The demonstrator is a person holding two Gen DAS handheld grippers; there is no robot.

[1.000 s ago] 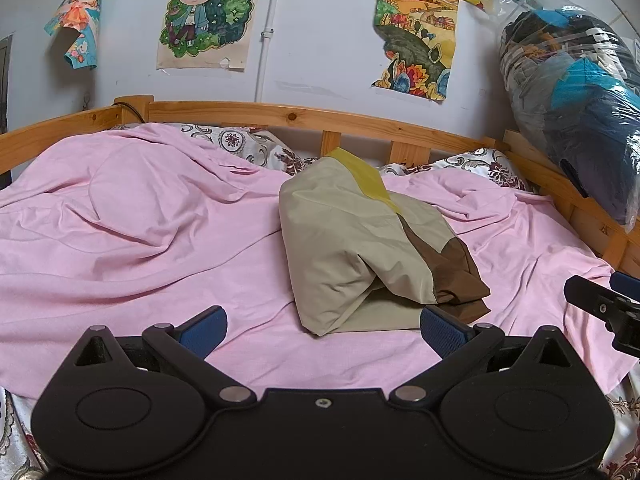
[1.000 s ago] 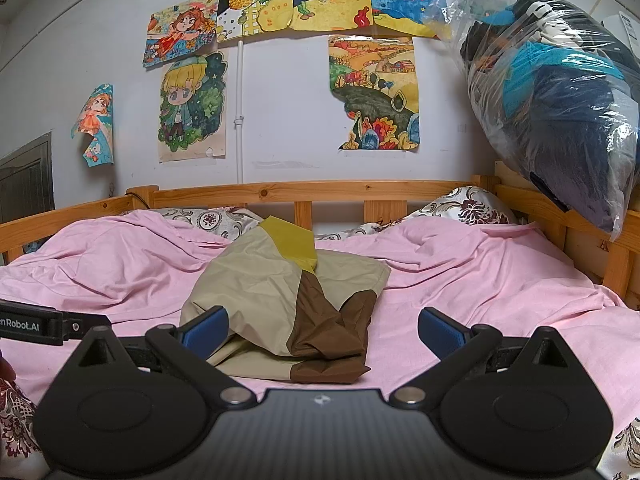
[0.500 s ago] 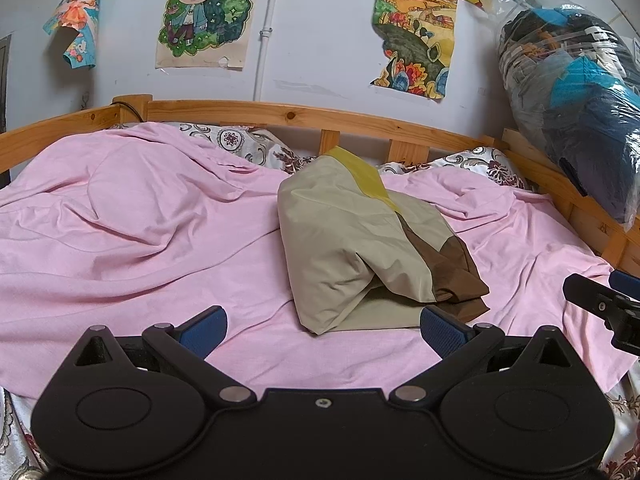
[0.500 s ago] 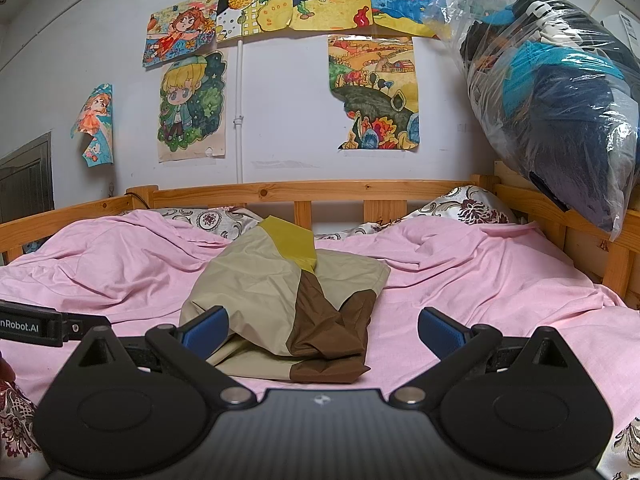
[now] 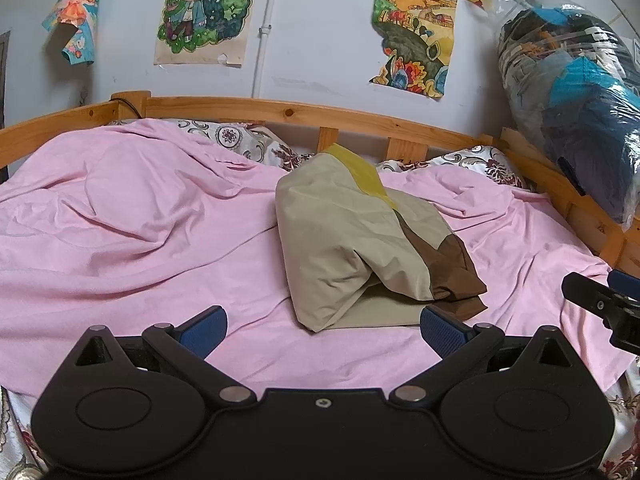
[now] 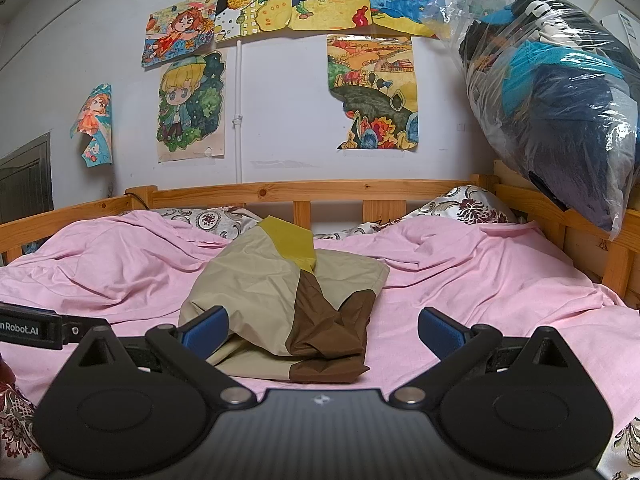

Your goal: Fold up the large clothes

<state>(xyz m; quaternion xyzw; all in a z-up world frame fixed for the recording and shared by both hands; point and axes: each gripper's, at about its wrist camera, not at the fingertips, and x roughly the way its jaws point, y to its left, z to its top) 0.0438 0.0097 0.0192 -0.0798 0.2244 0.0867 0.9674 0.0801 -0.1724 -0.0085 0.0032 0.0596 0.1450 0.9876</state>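
The left gripper (image 5: 322,326) hangs with jaws spread wide and empty; at its one o'clock the folded khaki, brown and yellow cloth garment (image 5: 360,240) lies on the rumpled pink cotton bedsheet (image 5: 132,224). The right gripper (image 6: 322,326), equally released, has the garment at eleven o'clock. The puffy top layer could spring open if nudged. Its underside folds are hidden.

The only clearly readable lettering is white print on a black bar of the left gripper (image 6: 30,327), at the left edge of the right wrist view; it reads "nRobot.AI", its start cut off by the frame. Dark characters atop one wall drawing (image 6: 253,0) are too small to read.
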